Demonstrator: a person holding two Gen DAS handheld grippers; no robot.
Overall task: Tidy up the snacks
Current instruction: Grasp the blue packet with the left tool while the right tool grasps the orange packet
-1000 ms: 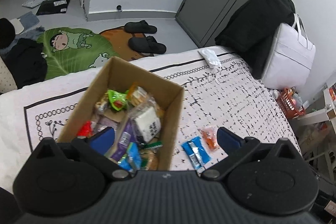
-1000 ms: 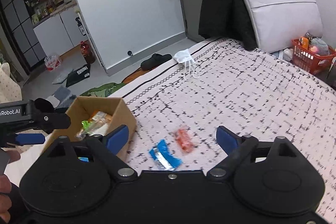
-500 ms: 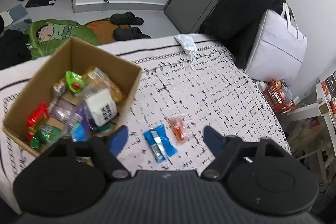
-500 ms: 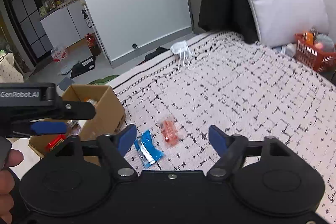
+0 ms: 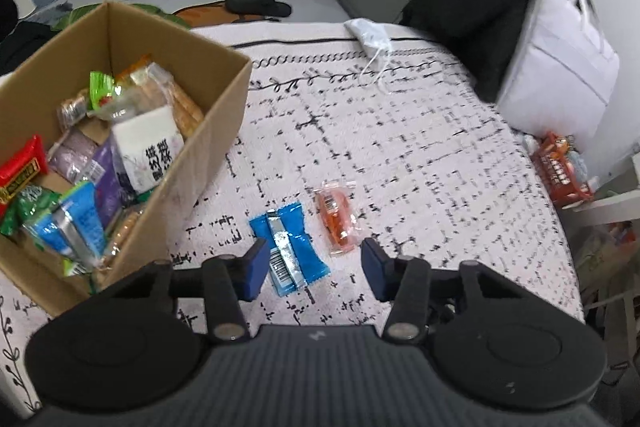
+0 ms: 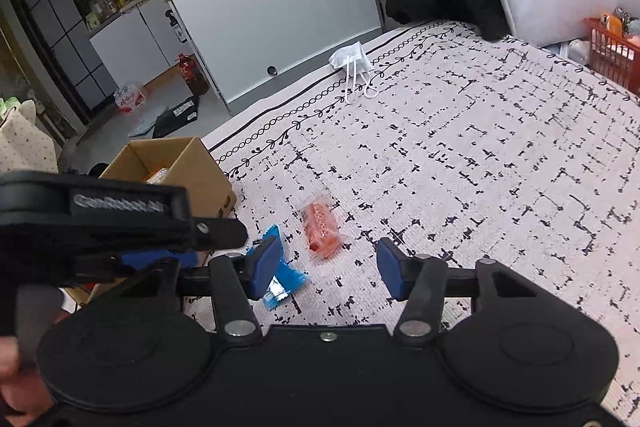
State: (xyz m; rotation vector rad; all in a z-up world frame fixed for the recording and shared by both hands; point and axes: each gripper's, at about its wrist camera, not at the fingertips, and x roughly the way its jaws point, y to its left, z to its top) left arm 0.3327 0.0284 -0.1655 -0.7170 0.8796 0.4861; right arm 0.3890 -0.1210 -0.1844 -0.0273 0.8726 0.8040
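Blue snack packet (image 5: pixel 289 243) w/ silver strip, flat by orange packet (image 5: pixel 336 219), left gripper (image 5: pixel 313 269), right gripper (image 6: pixel 329 269) both apart.

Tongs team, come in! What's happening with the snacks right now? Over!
Left tongs open, empty, low over blue packet. Right tongs open, empty. Orange packet beside it, both outside the cardboard box. Nothing blocking.

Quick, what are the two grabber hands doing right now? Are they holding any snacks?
Left gripper: open, holding nothing, over the blue packet.
Right gripper: open, holding nothing, near the orange packet.
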